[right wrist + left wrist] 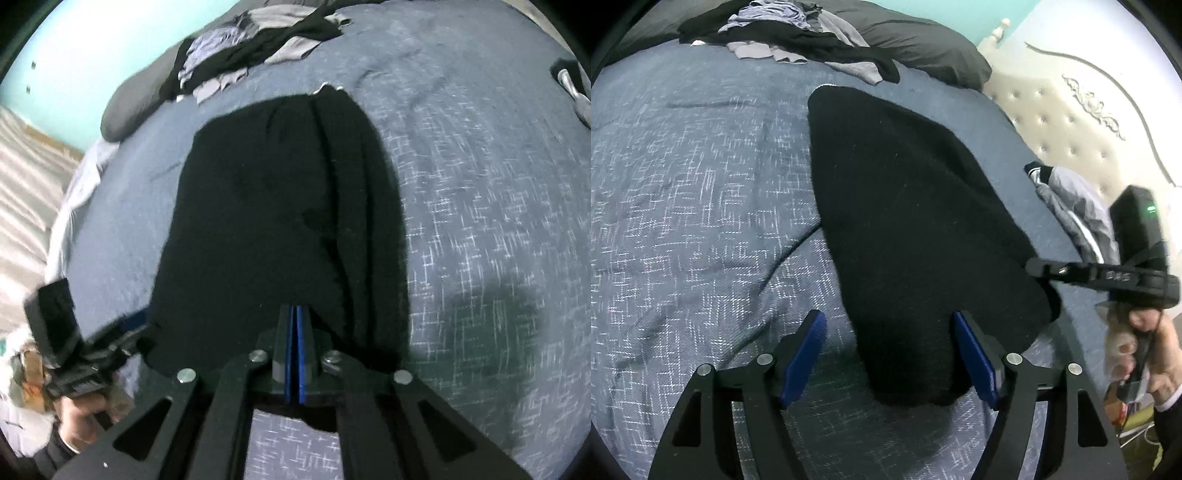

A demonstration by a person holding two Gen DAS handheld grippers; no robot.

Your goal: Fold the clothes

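Two tools: left tool (888, 354) spread over one black garment (916, 229), right tool (295, 317) pinching its edge.

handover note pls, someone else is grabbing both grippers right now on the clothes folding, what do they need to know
Left gripper: open, jaws either side of the near end of the black garment, not gripping it.
Right gripper: shut on the black garment's near edge.
The garment lies lengthwise on the blue bedspread, already narrowed into a long strip with creases along it.
Pile of unfolded clothes waits at the far end by the dark pillow; more grey clothing lies near the headboard.
Left to do: finish folding the black piece, probably end over end, then the rest.
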